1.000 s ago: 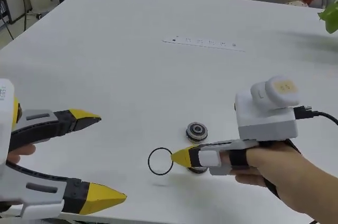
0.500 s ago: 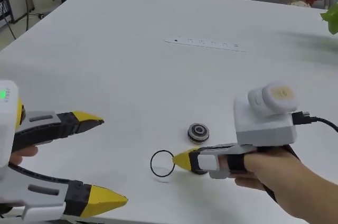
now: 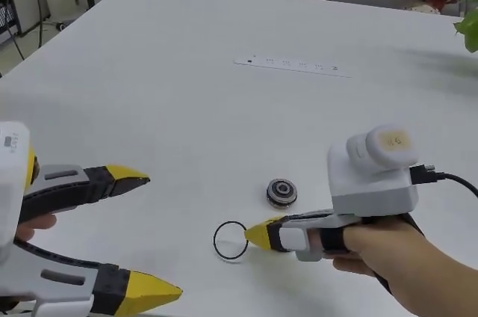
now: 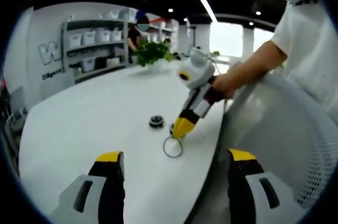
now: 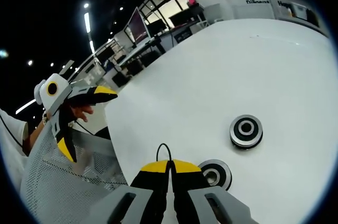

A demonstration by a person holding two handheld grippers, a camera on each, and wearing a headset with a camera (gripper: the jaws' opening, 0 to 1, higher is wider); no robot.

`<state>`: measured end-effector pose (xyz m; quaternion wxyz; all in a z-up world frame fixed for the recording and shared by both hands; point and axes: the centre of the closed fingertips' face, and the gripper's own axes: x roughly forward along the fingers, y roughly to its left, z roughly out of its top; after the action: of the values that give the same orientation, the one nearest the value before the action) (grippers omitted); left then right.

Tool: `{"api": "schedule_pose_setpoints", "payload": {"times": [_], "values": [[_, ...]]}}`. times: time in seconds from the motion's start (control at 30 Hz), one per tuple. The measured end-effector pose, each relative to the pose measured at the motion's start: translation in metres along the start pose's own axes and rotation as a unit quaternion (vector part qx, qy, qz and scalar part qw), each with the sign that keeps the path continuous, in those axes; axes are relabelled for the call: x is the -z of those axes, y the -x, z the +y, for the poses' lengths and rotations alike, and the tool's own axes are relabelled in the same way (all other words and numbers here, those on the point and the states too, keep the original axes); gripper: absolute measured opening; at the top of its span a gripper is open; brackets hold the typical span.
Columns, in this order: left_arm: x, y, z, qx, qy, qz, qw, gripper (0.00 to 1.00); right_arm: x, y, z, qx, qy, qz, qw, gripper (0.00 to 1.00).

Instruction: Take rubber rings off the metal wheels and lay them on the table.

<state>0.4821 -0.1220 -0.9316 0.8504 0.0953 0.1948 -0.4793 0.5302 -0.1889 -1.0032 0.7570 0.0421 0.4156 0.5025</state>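
My right gripper [image 3: 250,235] is shut on the edge of a thin black rubber ring [image 3: 230,241], which hangs low over the white table [image 3: 187,108]; I cannot tell whether the ring touches it. In the right gripper view the ring [image 5: 163,152] loops up from the shut tips [image 5: 170,165]. One metal wheel [image 3: 281,192] lies just beyond the right gripper. The right gripper view has this wheel [image 5: 246,130] farther off and a second wheel [image 5: 215,174] right beside the jaws. My left gripper [image 3: 164,235] is wide open at the near left and holds nothing.
A flat white strip [image 3: 291,65] lies farther back on the table. A green plant [image 3: 468,18] stands at the far right edge. A white mesh chair [image 4: 296,145] is close to the table's near edge.
The right gripper has carried the ring slightly nearer and lower, and now hides the second wheel in the head view. The left gripper stays open and has barely moved.
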Motion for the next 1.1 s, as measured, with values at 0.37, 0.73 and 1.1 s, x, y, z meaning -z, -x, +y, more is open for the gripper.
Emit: {"api": "schedule_pose_setpoints", "payload": {"times": [0.37, 0.73, 1.1], "values": [[0.0013, 0.0001, -0.0002, 0.000, 0.003, 0.003, 1.0000, 0.81, 0.0022, -0.0017, 0.0000, 0.002, 0.020, 0.008, 0.9998, 0.00], [0.0022, -0.0003, -0.0010, 0.001, 0.003, 0.006, 1.0000, 0.81, 0.0054, -0.0035, 0.0018, -0.001, 0.036, 0.020, 0.9992, 0.06], [0.0035, -0.0010, -0.0022, 0.004, 0.000, 0.010, 0.9999, 0.81, 0.0076, -0.0049, 0.0052, 0.011, 0.102, 0.038, 0.9940, 0.12]]}}
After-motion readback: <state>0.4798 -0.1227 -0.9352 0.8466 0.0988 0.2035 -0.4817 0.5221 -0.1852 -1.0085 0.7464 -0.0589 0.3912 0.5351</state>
